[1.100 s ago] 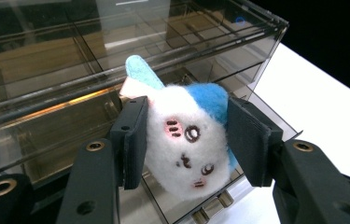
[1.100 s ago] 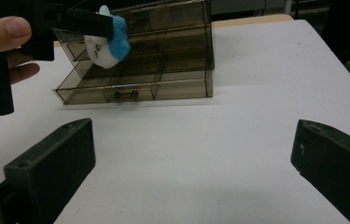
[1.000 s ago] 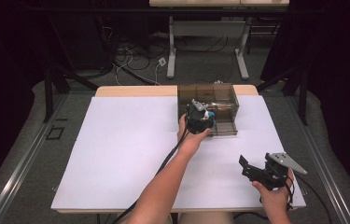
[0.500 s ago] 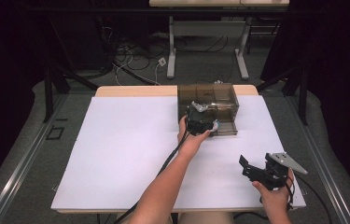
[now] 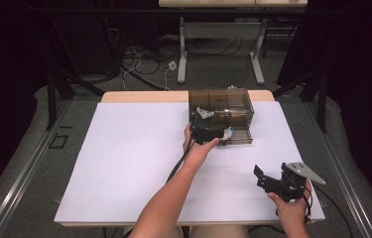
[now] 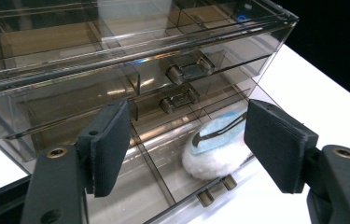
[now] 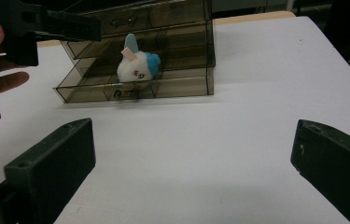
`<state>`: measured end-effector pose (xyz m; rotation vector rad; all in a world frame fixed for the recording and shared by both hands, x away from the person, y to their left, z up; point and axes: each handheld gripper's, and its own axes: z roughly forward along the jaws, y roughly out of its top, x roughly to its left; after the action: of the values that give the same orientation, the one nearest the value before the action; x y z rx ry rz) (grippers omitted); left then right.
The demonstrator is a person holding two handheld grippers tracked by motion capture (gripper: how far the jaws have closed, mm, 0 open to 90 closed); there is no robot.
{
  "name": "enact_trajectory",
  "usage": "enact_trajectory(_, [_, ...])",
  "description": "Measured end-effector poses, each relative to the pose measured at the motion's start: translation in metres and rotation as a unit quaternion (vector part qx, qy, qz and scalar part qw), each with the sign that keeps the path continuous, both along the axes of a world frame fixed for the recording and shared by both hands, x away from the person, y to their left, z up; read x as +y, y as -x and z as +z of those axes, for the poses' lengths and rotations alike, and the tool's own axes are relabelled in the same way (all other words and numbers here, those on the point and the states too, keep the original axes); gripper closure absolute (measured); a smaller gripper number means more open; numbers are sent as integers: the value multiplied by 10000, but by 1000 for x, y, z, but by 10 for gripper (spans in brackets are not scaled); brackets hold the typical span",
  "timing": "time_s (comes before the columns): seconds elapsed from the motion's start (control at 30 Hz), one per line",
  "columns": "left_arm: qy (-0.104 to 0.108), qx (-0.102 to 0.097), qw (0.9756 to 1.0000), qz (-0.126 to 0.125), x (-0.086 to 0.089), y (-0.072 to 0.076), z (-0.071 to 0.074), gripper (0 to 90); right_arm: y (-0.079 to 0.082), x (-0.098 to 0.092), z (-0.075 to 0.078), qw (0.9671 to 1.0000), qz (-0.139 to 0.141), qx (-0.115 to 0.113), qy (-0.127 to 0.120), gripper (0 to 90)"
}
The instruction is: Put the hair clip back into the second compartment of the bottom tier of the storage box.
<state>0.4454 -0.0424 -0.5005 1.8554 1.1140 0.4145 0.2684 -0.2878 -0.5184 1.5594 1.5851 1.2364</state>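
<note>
- Left gripper view is showing the left gripper (image 6: 186, 144) with its jaws just having been opening, now standing apart and gripping nothing; the plush toy (image 6: 219, 149) is lying below them in the pulled-out bottom drawer (image 6: 130, 196) of the smoky plastic organizer (image 6: 116, 56).
- Risk, as I judge it: the toy is sitting proud of the drawer walls, so pushing the drawer in could be jamming it against the tier above.
- A jaw could also be snagging the toy on withdrawal.
- High view is showing the left forearm reaching forward to the organizer (image 5: 220, 116), the gripper hovering over the drawer.
- Right gripper (image 5: 273, 181) is resting near the table (image 5: 124, 163) edge, jaws wide, nothing between them.
</note>
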Motion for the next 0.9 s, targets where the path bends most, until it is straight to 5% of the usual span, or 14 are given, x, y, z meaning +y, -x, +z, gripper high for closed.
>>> enact_trajectory(0.53, [245,54,9997,-6,25,11,12,189,0,1,-1,10000,-3,-27,28,0])
enact_trajectory(0.63, [215,101,9997,59,28,12,13,157,1,2,1,9998,32,161,76,0])
enact_trajectory(0.67, [197,130,9997,59,30,12,13,152,-1,2,-1,10000,11,9,22,0])
enact_trajectory(0.9, [335,205,9992,29,39,16,15,84,-1,2,-1,10000,21,3,56,0])
